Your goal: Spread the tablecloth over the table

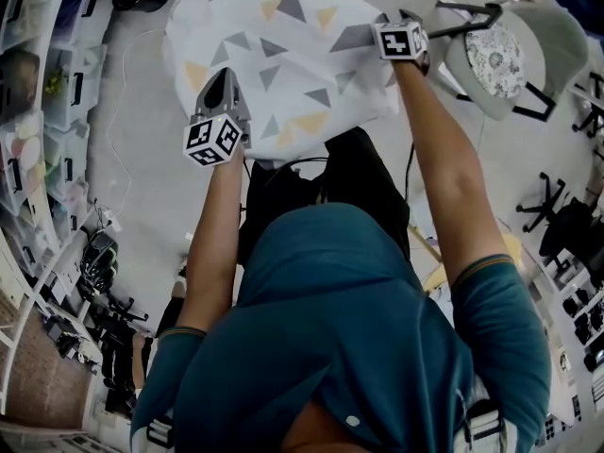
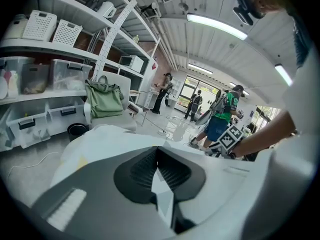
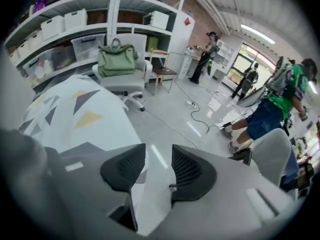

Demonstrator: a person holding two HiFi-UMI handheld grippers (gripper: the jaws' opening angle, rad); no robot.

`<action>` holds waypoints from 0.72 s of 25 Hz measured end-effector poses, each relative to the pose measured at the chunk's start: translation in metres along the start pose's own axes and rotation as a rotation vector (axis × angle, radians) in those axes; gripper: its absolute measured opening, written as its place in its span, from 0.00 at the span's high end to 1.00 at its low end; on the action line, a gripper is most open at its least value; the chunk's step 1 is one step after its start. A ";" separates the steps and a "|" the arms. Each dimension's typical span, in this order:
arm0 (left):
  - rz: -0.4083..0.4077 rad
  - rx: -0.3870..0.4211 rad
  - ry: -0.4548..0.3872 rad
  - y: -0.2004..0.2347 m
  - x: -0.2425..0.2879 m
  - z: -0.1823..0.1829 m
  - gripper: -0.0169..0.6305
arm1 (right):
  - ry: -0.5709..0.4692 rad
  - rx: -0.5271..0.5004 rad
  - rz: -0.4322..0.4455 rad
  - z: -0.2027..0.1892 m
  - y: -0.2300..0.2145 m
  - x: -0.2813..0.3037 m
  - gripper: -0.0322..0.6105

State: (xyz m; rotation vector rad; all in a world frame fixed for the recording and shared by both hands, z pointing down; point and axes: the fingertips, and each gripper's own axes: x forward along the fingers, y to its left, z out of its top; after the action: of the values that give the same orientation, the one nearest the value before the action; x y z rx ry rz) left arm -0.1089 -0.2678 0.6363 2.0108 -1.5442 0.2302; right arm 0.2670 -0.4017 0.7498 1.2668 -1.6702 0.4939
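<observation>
Currently, on head view: holds tablecloth (image 1: 283, 55) ahead, left gripper (image 1: 225, 81) on near edge, right gripper (image 1: 394, 19) at right edge. On left gripper view: clamps shut on tablecloth. On right gripper view: gapes apart, tablecloth beside, ungripped. Risks skewing it if pulled one-sided.

The white tablecloth with grey and yellow triangles (image 1: 283, 55) lies draped straight ahead of you, below your outstretched arms. Your left gripper (image 1: 225, 85) sits at its near left edge, with cloth between the jaws. Your right gripper (image 1: 396, 26) is out at the far right edge, well apart from the left one. Just right of the cloth stands the grey shell chair with a round patterned cushion (image 1: 557, 41). Along your left runs the white shelving with clear plastic bins (image 1: 28, 111). Beyond the cloth, the green fabric bag (image 3: 117, 59) rests on the white office chair (image 3: 131, 87), in front of those shelves.
</observation>
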 end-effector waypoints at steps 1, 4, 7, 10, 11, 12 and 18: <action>0.004 0.000 -0.002 0.001 0.000 0.001 0.98 | -0.034 0.010 -0.020 0.005 -0.005 -0.008 0.68; 0.017 -0.007 0.002 0.004 0.001 -0.001 0.98 | -0.226 -0.086 0.089 0.025 0.040 -0.047 0.69; 0.021 -0.016 0.016 0.008 0.003 -0.007 0.98 | -0.215 -0.136 0.261 0.002 0.107 -0.045 0.69; 0.018 -0.014 0.018 0.011 0.003 -0.007 0.98 | -0.147 0.061 0.323 -0.020 0.120 -0.022 0.69; 0.019 -0.013 0.015 0.012 0.003 -0.006 0.98 | -0.162 0.126 0.334 -0.018 0.117 -0.019 0.69; 0.021 -0.013 0.012 0.015 0.001 -0.004 0.98 | -0.183 0.171 0.347 -0.012 0.114 -0.019 0.69; 0.016 -0.003 -0.019 0.021 -0.014 0.010 0.98 | -0.163 0.164 0.372 -0.003 0.106 -0.034 0.69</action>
State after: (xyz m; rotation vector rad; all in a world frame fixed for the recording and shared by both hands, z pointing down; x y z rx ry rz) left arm -0.1348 -0.2652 0.6292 2.0045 -1.5725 0.2160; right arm 0.1731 -0.3415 0.7449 1.1376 -2.0526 0.7810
